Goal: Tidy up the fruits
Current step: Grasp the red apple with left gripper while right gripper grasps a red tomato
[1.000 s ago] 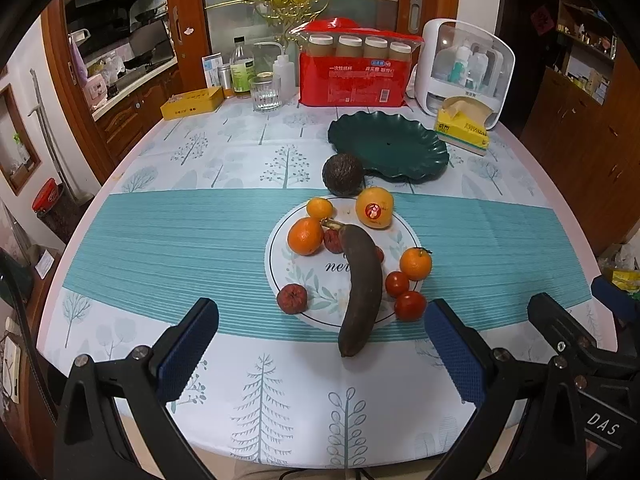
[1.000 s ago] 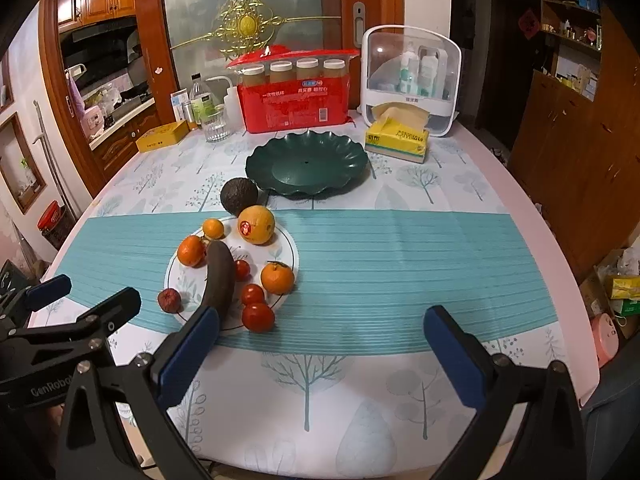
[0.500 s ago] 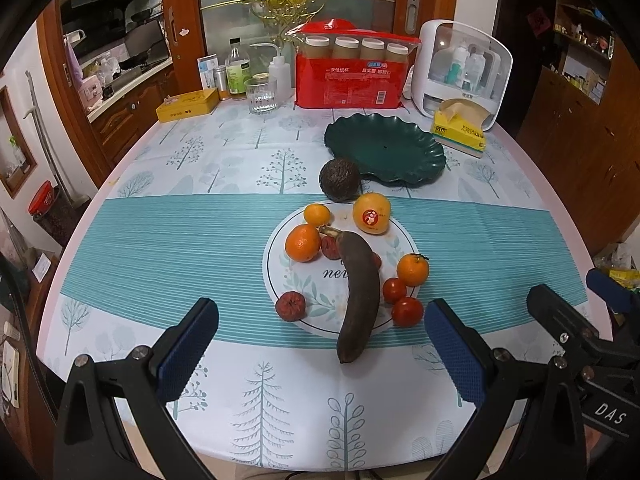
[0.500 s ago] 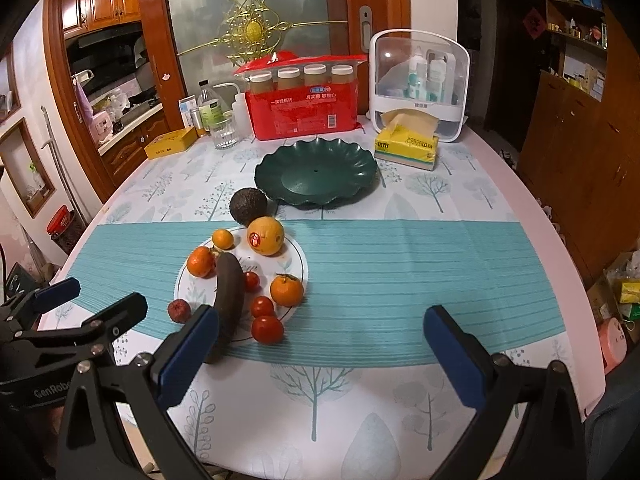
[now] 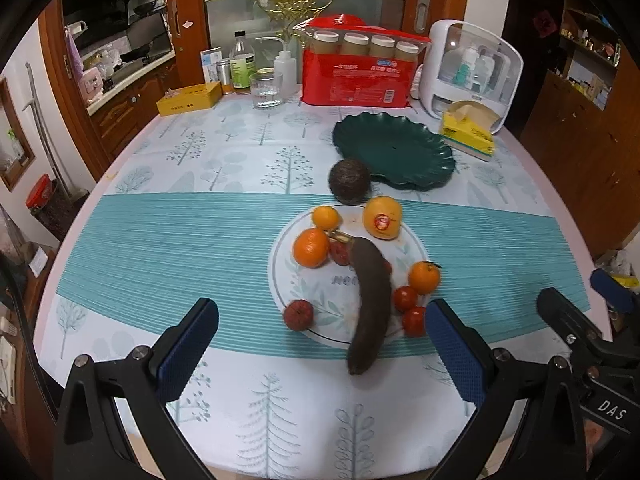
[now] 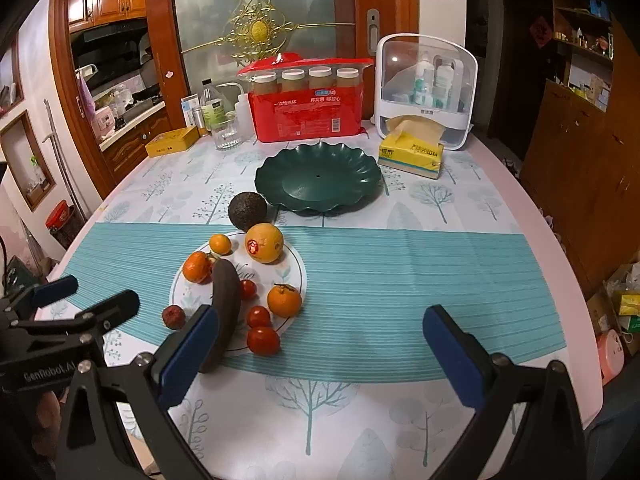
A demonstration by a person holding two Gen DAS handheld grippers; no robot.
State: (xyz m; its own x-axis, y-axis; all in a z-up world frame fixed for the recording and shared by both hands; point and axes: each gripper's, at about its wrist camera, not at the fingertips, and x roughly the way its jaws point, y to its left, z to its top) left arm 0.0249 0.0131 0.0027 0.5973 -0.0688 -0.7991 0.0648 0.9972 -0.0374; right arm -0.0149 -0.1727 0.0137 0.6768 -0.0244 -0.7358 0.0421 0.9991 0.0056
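Observation:
A white plate (image 5: pixel 320 284) (image 6: pixel 298 276) holds a dark overripe banana (image 5: pixel 370 304) (image 6: pixel 225 304), oranges (image 5: pixel 311 247), a large stickered orange (image 5: pixel 382 217) (image 6: pixel 264 242), small tomatoes (image 5: pixel 414 321) (image 6: pixel 263 340) and a red lychee (image 5: pixel 298 314). A dark avocado (image 5: pixel 349 181) (image 6: pixel 247 211) lies on the cloth between this plate and an empty green scalloped plate (image 5: pixel 394 154) (image 6: pixel 318 184). My left gripper (image 5: pixel 320 352) is open and empty, in front of the fruit plate. My right gripper (image 6: pixel 320 352) is open and empty, to the right of the fruit.
At the back of the table stand a red pack of cups (image 5: pixel 358 76), a white dispenser box (image 5: pixel 474 68), a yellow tissue pack (image 5: pixel 468 130), a glass (image 5: pixel 266 90), bottles and a yellow box (image 5: pixel 188 98). The table edge curves close in front.
Both grippers have risen and drawn back a little from the table; the fruit sits slightly farther down the views. Nothing was taken hold of.

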